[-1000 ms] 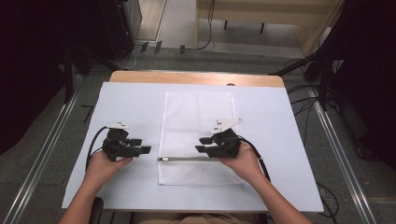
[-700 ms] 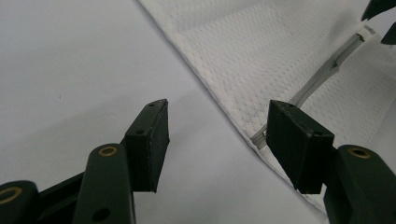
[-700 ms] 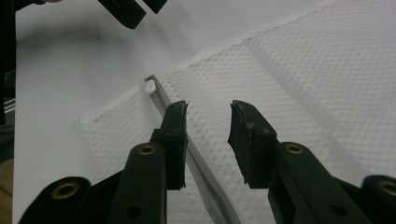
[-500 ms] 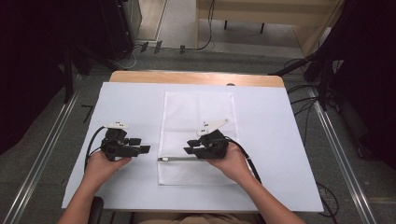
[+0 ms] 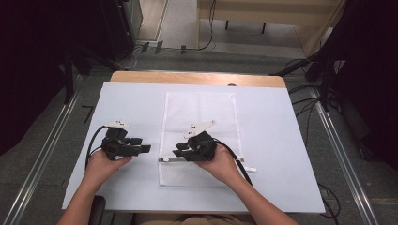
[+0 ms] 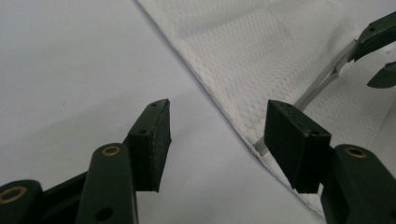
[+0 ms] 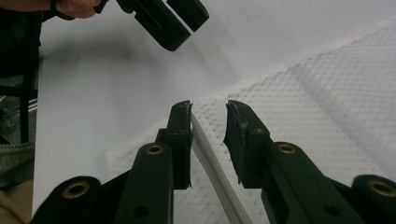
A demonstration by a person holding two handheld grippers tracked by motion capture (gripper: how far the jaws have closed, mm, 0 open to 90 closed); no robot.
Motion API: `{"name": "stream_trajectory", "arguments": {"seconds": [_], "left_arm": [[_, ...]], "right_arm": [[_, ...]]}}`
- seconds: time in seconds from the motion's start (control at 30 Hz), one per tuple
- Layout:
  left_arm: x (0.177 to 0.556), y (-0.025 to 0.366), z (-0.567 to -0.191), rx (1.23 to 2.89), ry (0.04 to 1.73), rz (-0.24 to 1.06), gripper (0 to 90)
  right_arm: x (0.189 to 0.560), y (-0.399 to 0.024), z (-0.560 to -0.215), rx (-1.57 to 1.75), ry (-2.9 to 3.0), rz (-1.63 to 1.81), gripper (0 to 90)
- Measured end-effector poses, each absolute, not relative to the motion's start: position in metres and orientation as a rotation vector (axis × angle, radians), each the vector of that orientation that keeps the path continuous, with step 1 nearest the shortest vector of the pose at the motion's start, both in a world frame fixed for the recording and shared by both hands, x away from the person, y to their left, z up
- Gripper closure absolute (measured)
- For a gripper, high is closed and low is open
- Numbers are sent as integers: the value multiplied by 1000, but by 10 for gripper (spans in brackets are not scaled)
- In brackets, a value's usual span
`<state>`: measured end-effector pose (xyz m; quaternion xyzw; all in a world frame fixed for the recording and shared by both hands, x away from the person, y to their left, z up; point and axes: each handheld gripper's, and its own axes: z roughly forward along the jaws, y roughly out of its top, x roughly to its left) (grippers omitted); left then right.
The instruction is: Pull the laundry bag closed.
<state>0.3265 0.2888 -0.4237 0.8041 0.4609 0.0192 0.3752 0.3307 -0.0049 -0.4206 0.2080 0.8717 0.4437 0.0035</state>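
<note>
1. Mesh laundry bag [image 5: 199, 122], white and flat, lies lengthwise in the middle of the worktop [image 5: 281, 140], reaching from near the far edge towards the near edge.
2. We see its white zipper strip [image 5: 197, 160] running across the bag close to its near end, with a small white tab [image 5: 250, 169] poking out past the bag's right edge.
3. We hold the right gripper [image 5: 179, 149] over the left part of that zipper; in the right gripper view its jaws stand a little apart with the zipper strip [image 7: 210, 158] passing between them, beside the left jaw; we cannot tell if it touches.
4. We hold the left gripper [image 5: 142, 144] just left of the bag's left edge, above the bare white sheet [image 5: 131, 103] covering the worktop.
5. In the left gripper view its jaws are wide apart and empty, with the bag's edge [image 6: 219, 109] running diagonally between them.
6. Both grippers point towards each other, near but apart.
</note>
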Motion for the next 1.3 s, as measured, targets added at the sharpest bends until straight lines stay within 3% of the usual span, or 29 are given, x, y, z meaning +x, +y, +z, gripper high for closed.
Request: {"name": "stream_trajectory", "arguments": {"seconds": [1.3], "left_arm": [[329,290,-426,2053,1177,38,413]], "right_arm": [[329,42,-465,615,2856,1219,744]]}}
